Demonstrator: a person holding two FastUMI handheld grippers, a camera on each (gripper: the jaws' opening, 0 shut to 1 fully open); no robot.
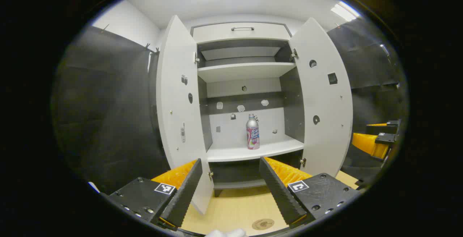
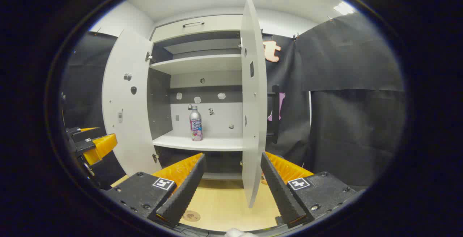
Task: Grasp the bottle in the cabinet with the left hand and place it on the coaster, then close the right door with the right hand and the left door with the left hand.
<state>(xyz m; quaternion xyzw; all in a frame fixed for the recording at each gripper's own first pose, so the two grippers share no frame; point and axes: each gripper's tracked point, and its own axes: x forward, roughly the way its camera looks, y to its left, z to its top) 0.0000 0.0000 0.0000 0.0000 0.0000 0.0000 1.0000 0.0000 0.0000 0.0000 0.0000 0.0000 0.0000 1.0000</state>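
Upright, bottle (image 1: 253, 132) (cabinet (image 1: 249, 150), perhaps mid-shelf)

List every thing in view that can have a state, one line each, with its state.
left door: swung open.
right door: swung open.
bottle: upright on the cabinet's lower shelf, capped, not held.
coaster: on the table, nothing on it.
drawer: shut.
left gripper: open, holding nothing.
right gripper: open, holding nothing.
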